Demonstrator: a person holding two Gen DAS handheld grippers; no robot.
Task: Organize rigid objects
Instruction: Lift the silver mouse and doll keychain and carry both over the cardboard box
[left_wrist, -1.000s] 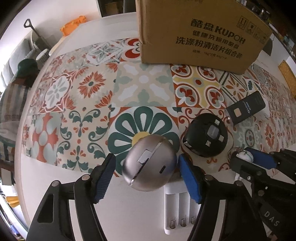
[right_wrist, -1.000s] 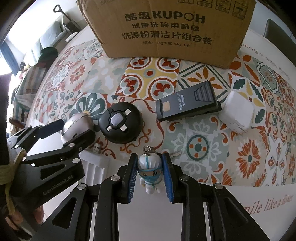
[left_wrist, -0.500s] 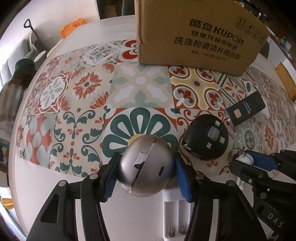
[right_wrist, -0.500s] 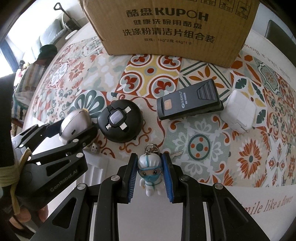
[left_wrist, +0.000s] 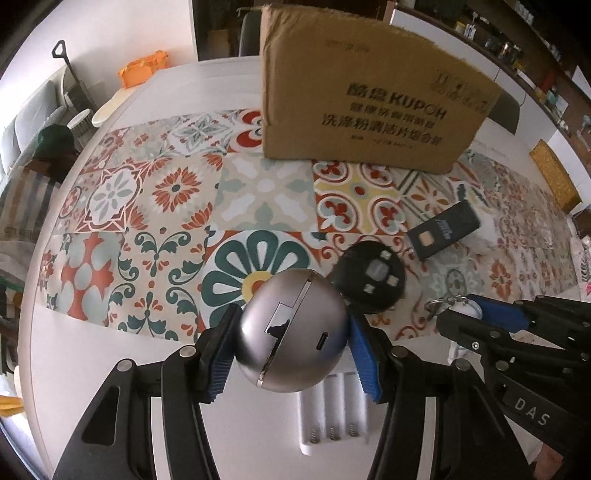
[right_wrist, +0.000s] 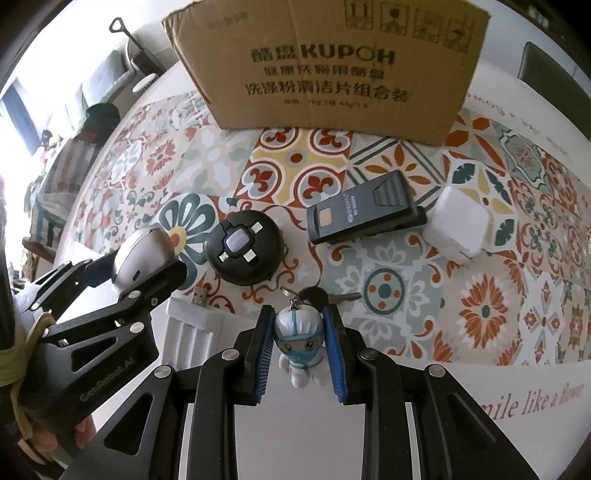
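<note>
My left gripper (left_wrist: 291, 339) is shut on a silver ball-shaped gadget (left_wrist: 291, 330) and holds it above the white battery charger (left_wrist: 334, 417). It also shows in the right wrist view (right_wrist: 142, 258). My right gripper (right_wrist: 297, 345) is shut on a small white-and-blue figurine keychain (right_wrist: 301, 347), lifted so its ring and key (right_wrist: 321, 295) hang over the mat. In the left wrist view the right gripper (left_wrist: 458, 312) is at the right. A brown cardboard box (right_wrist: 328, 66) stands at the back of the table.
On the patterned mat (right_wrist: 388, 288) lie a round black multi-plug adapter (right_wrist: 243, 251), a black rectangular device (right_wrist: 364, 212) and a white cube charger (right_wrist: 460, 229). A small USB dongle (right_wrist: 199, 295) lies by the battery charger (right_wrist: 192, 332). The table's white edge (left_wrist: 92, 369) is near me.
My left gripper closed on the silver ball and lifted it. My right gripper rose with the figurine, and its key came off the mat. Both views pulled back from the box.
</note>
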